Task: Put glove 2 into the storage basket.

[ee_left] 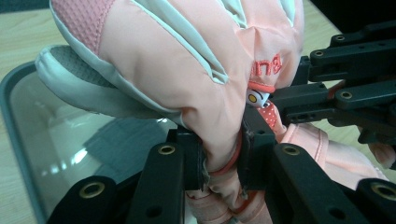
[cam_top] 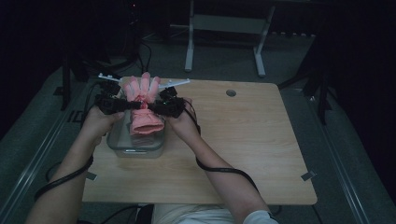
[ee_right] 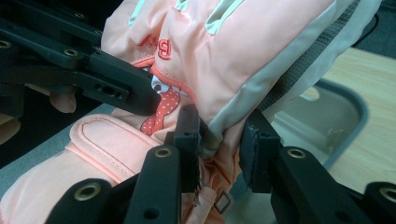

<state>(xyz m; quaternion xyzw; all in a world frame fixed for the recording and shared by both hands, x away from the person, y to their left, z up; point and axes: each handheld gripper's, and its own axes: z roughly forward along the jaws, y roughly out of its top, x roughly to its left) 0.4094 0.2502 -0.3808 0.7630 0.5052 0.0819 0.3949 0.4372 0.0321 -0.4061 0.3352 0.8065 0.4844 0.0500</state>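
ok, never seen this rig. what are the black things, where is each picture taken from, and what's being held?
No robot here: a person holds a handheld two-jaw clamp in each hand, the left gripper and the right gripper. One picture comes from a fixed camera above the wooden table. The other two come from cameras riding on each gripper, looking along its black jaws. On the table sits a clear plastic tub. Both grippers pinch a pink padded glove at its narrow wrist part, from opposite sides, above the tub. Each gripper view also shows the other gripper's jaws.
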